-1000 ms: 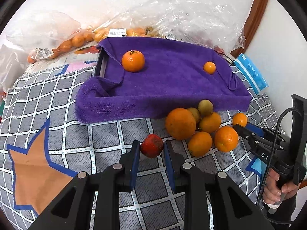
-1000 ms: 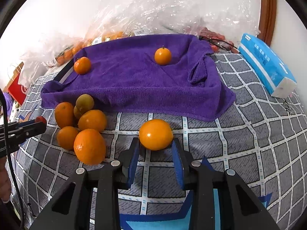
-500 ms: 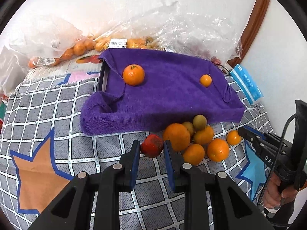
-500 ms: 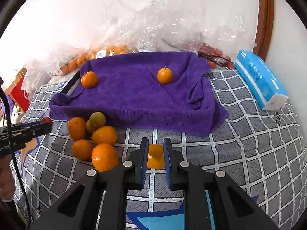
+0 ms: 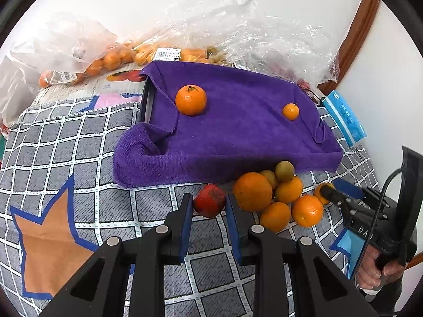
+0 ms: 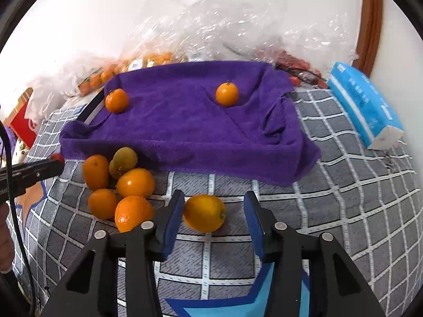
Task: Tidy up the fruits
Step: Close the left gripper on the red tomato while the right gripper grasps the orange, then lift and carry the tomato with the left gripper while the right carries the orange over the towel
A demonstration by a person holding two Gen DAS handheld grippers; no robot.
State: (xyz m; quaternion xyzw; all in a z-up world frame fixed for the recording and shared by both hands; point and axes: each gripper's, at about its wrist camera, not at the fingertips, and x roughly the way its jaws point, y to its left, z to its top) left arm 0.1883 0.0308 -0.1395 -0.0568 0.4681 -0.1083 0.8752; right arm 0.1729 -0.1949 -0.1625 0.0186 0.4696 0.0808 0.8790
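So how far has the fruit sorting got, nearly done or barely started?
Barely started, I'd say. Two oranges, a big one and a small one, already sit on the purple towel. In hand: the left gripper is clamped on a red fruit; the right gripper's jaws are opening around a yellow-orange fruit lying on the cloth. A pile beside the towel remains.

Soft, even daylight fills both my views, bright against the white wall [image 5: 264, 5]. Shadows under the fruit are faint. The plastic bags [image 6: 238, 31] glint with glare. Fisheye bending curves the edges into black corners; my right view looks slightly motion-blurred.
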